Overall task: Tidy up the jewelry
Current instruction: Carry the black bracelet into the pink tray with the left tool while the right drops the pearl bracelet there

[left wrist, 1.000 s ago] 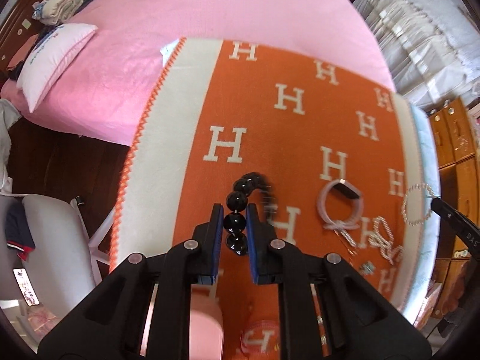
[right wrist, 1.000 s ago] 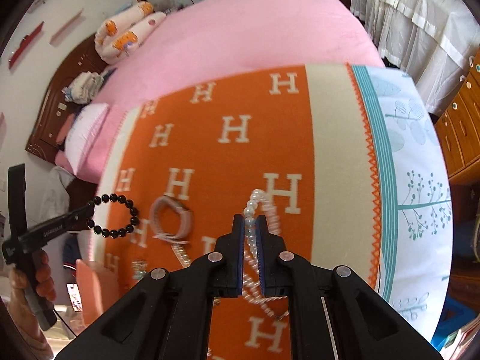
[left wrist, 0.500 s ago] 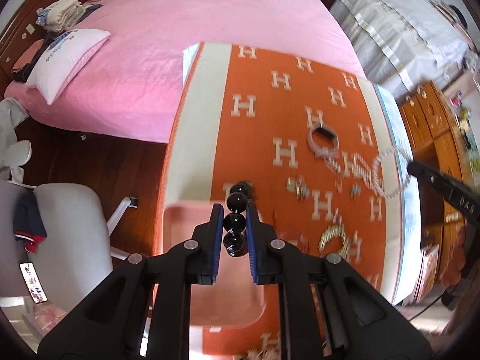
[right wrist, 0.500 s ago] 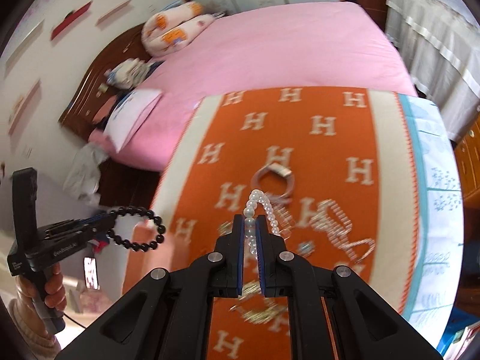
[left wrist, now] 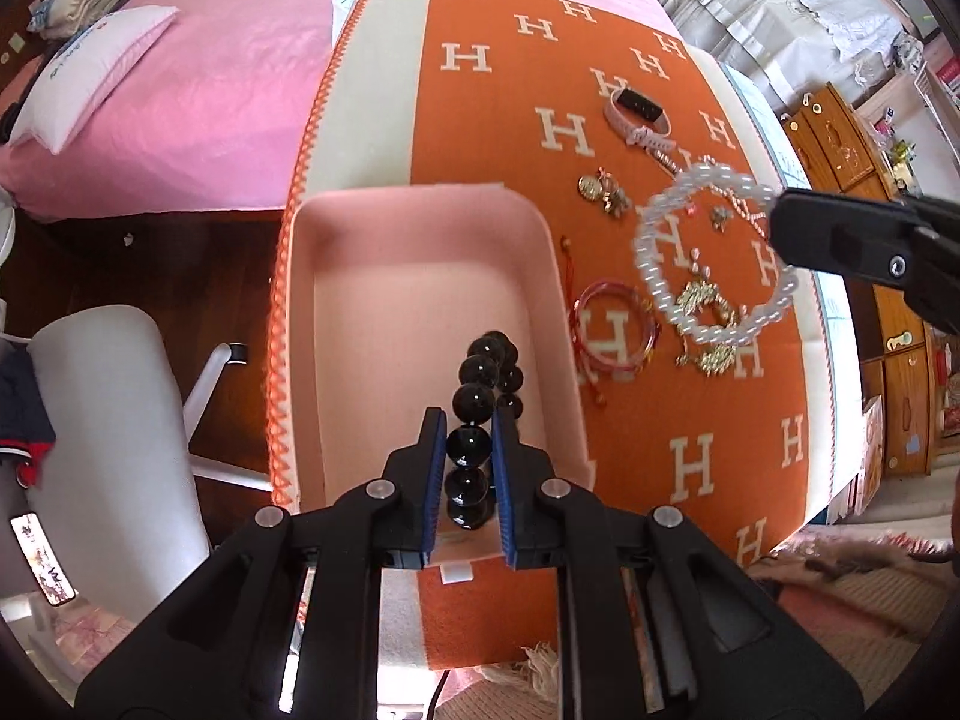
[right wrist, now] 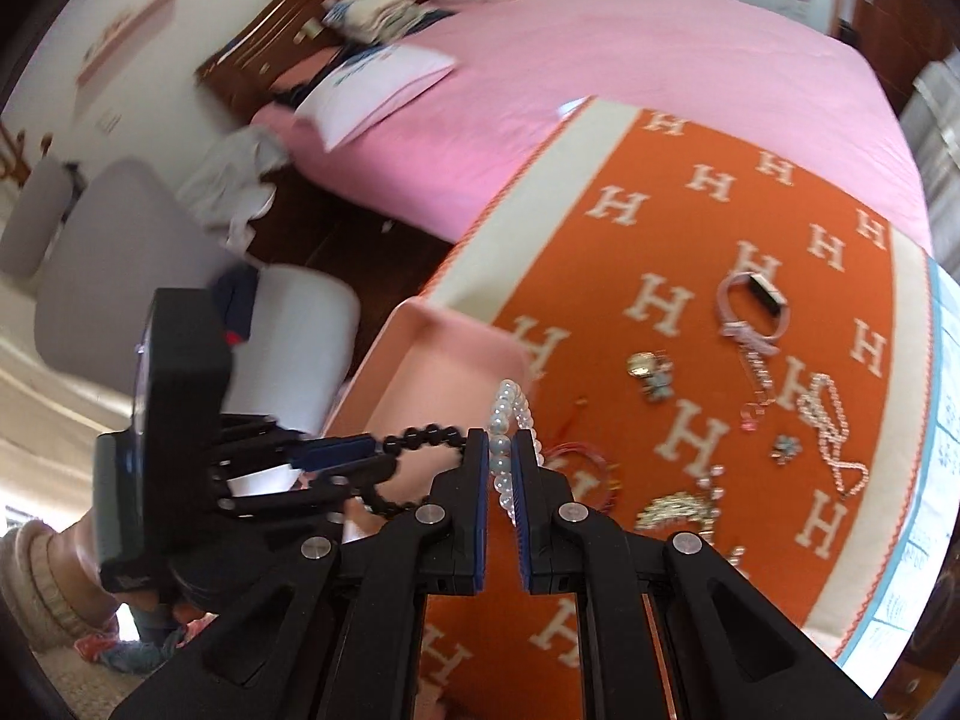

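Note:
My left gripper (left wrist: 470, 420) is shut on a black bead bracelet (left wrist: 483, 369), which hangs over the inside of a pink tray (left wrist: 414, 204) at the near left corner of the orange blanket (left wrist: 492, 138). My right gripper (right wrist: 501, 441) is shut on a white pearl bracelet (right wrist: 510, 405); in the left wrist view the pearl bracelet (left wrist: 666, 204) hangs in the air to the right of the tray, above loose jewelry. In the right wrist view the left gripper (right wrist: 384, 459) holds the black bracelet (right wrist: 420, 438) just left of my fingers, over the pink tray (right wrist: 438, 330).
On the blanket lie a pink watch (left wrist: 636, 111), a red bangle (left wrist: 615, 327), gold pieces (left wrist: 705, 306), small charms (left wrist: 603, 189) and a pearl necklace (right wrist: 831, 420). A white chair (left wrist: 114, 420) stands left of the bed, wooden drawers (left wrist: 900, 372) to the right.
Both grippers have swept toward the near left corner of the blanket with their bracelets. The pink tray has come fully into view under the left gripper; the pearl bracelet now hangs beside it.

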Demonstrator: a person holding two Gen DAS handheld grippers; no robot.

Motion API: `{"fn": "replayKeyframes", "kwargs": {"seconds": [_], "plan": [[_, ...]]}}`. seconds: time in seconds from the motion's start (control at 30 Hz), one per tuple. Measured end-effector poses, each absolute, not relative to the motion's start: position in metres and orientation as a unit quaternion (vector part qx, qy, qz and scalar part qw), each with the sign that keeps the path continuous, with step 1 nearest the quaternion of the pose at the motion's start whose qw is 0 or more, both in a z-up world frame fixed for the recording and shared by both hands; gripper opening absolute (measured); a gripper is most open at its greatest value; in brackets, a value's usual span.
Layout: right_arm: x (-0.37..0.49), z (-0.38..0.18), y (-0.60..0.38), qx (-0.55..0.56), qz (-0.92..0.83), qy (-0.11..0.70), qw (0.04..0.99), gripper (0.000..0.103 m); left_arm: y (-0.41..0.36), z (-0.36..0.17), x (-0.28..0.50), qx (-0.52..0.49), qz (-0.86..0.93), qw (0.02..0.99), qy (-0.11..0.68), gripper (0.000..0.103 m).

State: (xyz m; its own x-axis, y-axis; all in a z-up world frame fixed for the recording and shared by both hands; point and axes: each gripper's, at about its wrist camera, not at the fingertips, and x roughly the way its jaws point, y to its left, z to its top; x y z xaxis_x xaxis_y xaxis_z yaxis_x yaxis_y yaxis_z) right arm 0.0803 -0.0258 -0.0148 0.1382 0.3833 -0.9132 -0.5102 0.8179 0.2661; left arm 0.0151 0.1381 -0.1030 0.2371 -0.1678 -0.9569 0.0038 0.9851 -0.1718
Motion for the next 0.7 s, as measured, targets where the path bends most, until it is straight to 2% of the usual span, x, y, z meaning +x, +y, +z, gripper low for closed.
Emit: {"fn": "replayKeyframes", "kwargs": {"seconds": [0.07, 0.13, 0.17, 0.2, 0.23, 0.7], "plan": [[0.076, -0.020, -0.013, -0.066, 0.304, 0.589, 0.746, 0.007, 0.142, -0.103, 0.009, -0.070, -0.060, 0.787, 0.610, 0.014], [0.074, -0.026, -0.001, -0.079, 0.307, 0.593, 0.740, 0.007, 0.145, -0.102, 0.007, -0.076, -0.063, 0.786, 0.610, 0.026], [0.071, -0.029, 0.006, -0.085, 0.309, 0.596, 0.736, 0.007, 0.148, -0.101, 0.006, -0.077, -0.061, 0.787, 0.609, 0.042], [0.071, -0.033, 0.009, -0.088, 0.309, 0.599, 0.733, 0.007, 0.150, -0.098, 0.003, -0.077, -0.059, 0.791, 0.604, 0.054], [0.070, -0.037, 0.013, -0.091, 0.309, 0.603, 0.730, 0.007, 0.152, -0.095, 0.001, -0.077, -0.058, 0.796, 0.598, 0.056], [0.067, -0.058, 0.062, -0.128, 0.315, 0.615, 0.711, 0.007, 0.179, -0.076, -0.036, -0.063, -0.016, 0.826, 0.559, 0.057]]}}
